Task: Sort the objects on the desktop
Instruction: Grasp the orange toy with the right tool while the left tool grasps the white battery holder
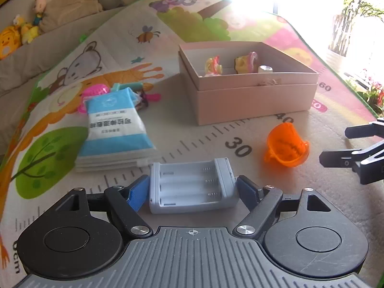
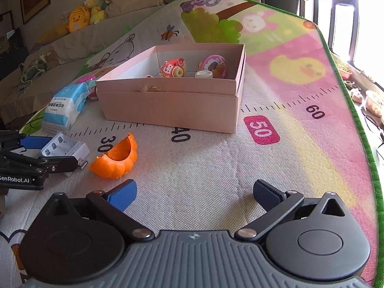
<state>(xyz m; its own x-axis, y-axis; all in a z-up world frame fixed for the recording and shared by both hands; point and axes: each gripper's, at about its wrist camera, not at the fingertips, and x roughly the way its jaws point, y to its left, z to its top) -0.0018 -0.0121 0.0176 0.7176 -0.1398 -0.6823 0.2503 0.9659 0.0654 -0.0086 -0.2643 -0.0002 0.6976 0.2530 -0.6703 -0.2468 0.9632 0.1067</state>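
A light grey battery charger (image 1: 192,187) with empty slots lies on the play mat, and my left gripper (image 1: 192,190) is shut on it, one blue pad against each short end. The right wrist view shows the same charger (image 2: 64,148) between the left gripper's fingers (image 2: 36,141). An orange pumpkin-shaped shell half (image 1: 286,146) (image 2: 115,160) rests just right of the charger. My right gripper (image 2: 194,192) stands open over bare mat with nothing between its pads; it also shows at the right edge (image 1: 355,148). A pink cardboard box (image 1: 252,100) (image 2: 168,108) behind holds several small toys.
A blue-and-white tissue pack (image 1: 115,129) (image 2: 62,110) lies left of the box, with pink plastic toys (image 1: 96,91) behind it. The mat's green edge (image 2: 360,129) runs down the right, with window-sill clutter beyond. Plush toys (image 2: 76,21) sit on the sofa at the back.
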